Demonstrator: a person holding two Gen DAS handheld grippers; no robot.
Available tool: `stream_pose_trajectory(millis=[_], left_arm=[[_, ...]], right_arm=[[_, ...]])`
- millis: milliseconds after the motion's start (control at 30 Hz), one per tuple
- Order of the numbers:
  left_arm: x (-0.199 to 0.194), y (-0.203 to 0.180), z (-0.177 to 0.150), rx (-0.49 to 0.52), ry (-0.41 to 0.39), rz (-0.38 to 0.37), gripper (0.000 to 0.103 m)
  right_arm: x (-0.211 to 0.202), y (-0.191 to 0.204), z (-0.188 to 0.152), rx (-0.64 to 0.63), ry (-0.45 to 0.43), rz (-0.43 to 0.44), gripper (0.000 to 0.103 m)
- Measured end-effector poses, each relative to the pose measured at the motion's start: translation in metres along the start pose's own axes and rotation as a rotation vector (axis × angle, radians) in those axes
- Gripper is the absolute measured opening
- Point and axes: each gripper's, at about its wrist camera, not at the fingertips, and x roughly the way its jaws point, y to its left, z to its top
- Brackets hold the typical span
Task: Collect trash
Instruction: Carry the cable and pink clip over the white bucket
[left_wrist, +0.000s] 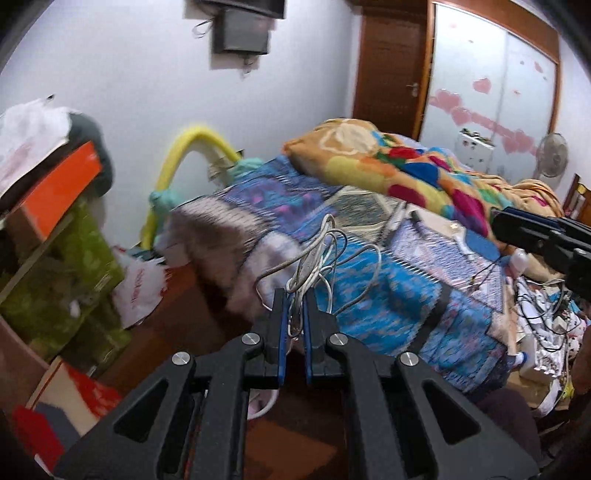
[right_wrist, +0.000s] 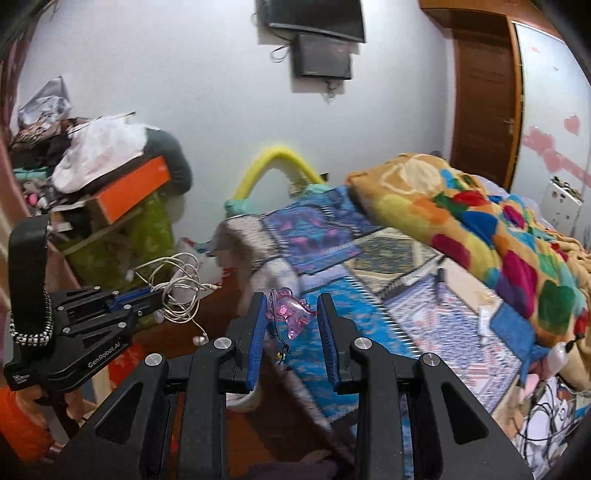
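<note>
Left tool (left_wrist: 294, 295) clamped on tangled white earphone cable (left_wrist: 317, 266), lifted off the patchwork bed (left_wrist: 388, 295)'s near edge. Right tool (right_wrist: 291, 299) parted around pink translucent plastic trinket (right_wrist: 290, 314); grip uncertain. Likely snagging of loose loops on bedding, or slipping out.

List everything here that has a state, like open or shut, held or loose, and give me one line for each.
left gripper: shut on the tangled white earphone cable, held in the air.
right gripper: open, with a pink plastic trinket between its fingers, contact unclear.
wooden door: closed.
wall screen: dark.
colourful blanket: rumpled on the bed.
standing fan: cannot tell if running.
</note>
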Motion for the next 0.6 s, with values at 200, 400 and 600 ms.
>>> stream_pose_trajectory(millis=[200,400,600], left_arm=[[-0.008,0.047,-0.021,-0.059,0.023,0.065,0.006],[0.002,0.081,-0.04,-0.096,0.06,0.094,0.006],[0.033,0.105,-0.061,-0.139,0.134,0.088,0.006]], right_arm=[[0.015,0.042,-0.003,-0.058,0.03,0.04,0.025],[0.041,0.074,-0.005,-0.114,0.077,0.07,0.025],[0.082,0.101,-0.014,-0.144,0.157,0.098,0.025]])
